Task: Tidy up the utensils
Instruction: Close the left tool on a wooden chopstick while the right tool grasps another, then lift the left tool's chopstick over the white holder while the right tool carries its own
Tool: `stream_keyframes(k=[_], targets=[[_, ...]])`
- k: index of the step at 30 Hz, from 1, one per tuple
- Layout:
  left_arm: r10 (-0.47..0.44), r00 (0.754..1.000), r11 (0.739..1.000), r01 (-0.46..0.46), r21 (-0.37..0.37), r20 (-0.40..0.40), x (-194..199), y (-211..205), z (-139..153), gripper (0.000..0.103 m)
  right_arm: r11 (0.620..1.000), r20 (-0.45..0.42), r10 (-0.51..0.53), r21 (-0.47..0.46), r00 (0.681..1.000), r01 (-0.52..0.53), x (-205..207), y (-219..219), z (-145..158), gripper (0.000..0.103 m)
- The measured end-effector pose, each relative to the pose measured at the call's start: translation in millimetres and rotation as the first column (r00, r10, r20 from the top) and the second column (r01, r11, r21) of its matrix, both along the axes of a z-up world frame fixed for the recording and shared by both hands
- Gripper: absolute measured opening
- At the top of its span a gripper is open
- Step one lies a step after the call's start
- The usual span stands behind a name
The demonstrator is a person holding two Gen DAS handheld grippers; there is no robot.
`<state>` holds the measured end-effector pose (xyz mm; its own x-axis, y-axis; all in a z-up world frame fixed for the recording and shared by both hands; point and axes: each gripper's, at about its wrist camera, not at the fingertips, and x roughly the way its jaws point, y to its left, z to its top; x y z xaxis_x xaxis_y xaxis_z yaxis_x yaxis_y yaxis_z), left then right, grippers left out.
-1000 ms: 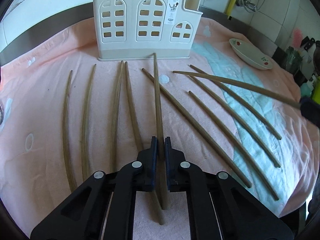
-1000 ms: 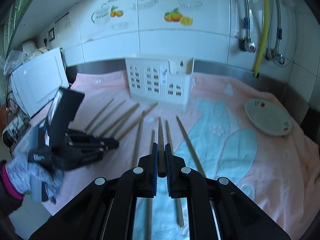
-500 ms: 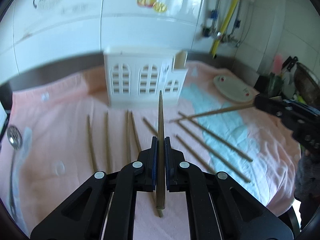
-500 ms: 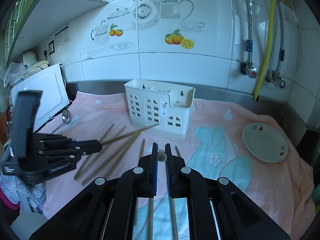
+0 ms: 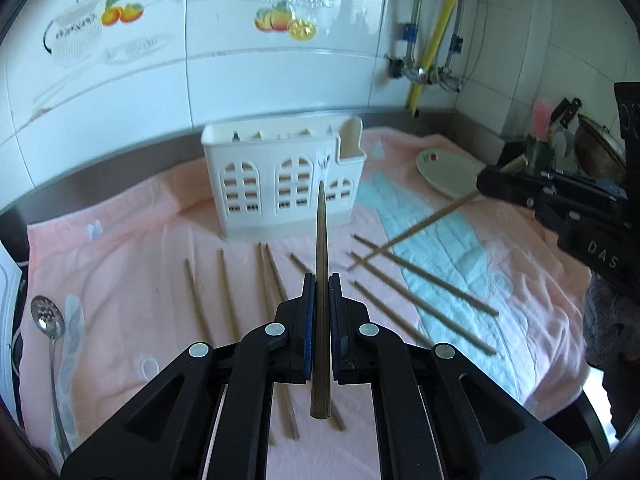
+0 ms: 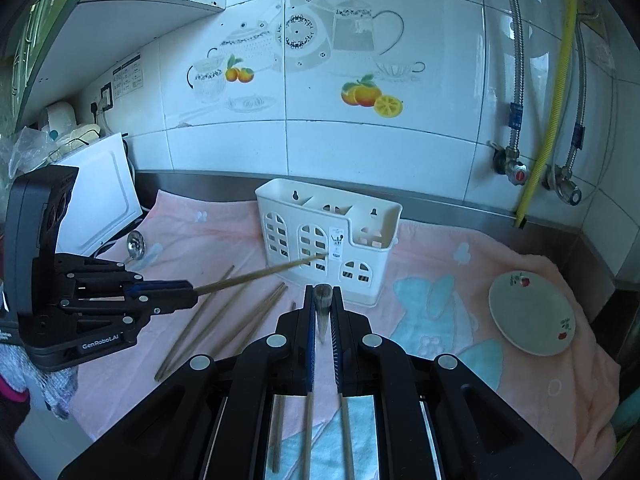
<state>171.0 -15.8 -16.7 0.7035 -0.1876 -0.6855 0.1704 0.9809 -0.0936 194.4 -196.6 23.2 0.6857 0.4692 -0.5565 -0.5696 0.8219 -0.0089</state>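
Observation:
My left gripper (image 5: 319, 280) is shut on a brown chopstick (image 5: 320, 232) held above the pink towel, its tip aimed at the white holder with arched windows (image 5: 256, 152). The right wrist view shows this same left gripper (image 6: 192, 290) at the left, its chopstick (image 6: 260, 272) reaching toward the holder (image 6: 360, 216). My right gripper (image 6: 322, 292) is shut on another chopstick (image 6: 322, 304), seen almost end-on. In the left wrist view the right gripper (image 5: 486, 184) comes in from the right with its chopstick (image 5: 420, 228) slanting down. Several loose chopsticks (image 5: 420, 300) lie on the towel.
A small white plate (image 6: 532, 312) with red flowers sits right of the holder. A metal slotted spoon (image 5: 48, 320) lies at the towel's left edge beside a white appliance (image 6: 100, 196). Tiled wall, taps and a yellow hose (image 6: 556, 92) stand behind. A gloved hand (image 5: 612, 320) is at the right.
Both grippers have risen from the towel, each carrying its chopstick. The left view has tilted up, so the holder looks farther off and the wall shows. The right gripper's chopstick now appears end-on.

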Motion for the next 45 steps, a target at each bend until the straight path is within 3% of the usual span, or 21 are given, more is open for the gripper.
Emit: stream_keyframes(k=[8,16,20,32,39,45], targets=[[-0.003,0.997,1.0,0.005,0.026,-0.083,5.4,3.9,-14.3,0.005,1.0,0.0,0.002,-0.006,1.0,-0.002,-1.5,1.2,0.6,0.007],[-0.028,0.982,0.993,0.05,0.111,-0.188,20.2,1.8,-24.7,0.005,1.0,0.004,0.005,-0.016,1.0,-0.005,-0.7,3.0,2.0,0.007],[-0.023,0.986,0.992,0.043,0.117,-0.168,25.4,2.9,-17.2,0.005,1.0,0.005,0.003,-0.01,1.0,-0.003,0.7,3.6,1.9,0.007],[-0.021,0.996,0.999,0.024,0.03,-0.091,37.9,3.2,8.4,0.005,1.0,0.003,0.008,-0.005,1.0,-0.008,13.1,7.5,14.4,0.007],[-0.021,0.999,0.996,0.023,0.082,-0.033,27.6,12.4,46.9,0.005,1.0,0.033,0.003,0.015,0.999,-0.004,27.7,3.6,52.6,0.007],[-0.023,1.0,0.997,0.023,0.071,0.004,14.7,32.1,91.2,0.005,1.0,0.089,-0.006,0.03,0.996,0.003,44.2,4.5,98.8,0.007]])
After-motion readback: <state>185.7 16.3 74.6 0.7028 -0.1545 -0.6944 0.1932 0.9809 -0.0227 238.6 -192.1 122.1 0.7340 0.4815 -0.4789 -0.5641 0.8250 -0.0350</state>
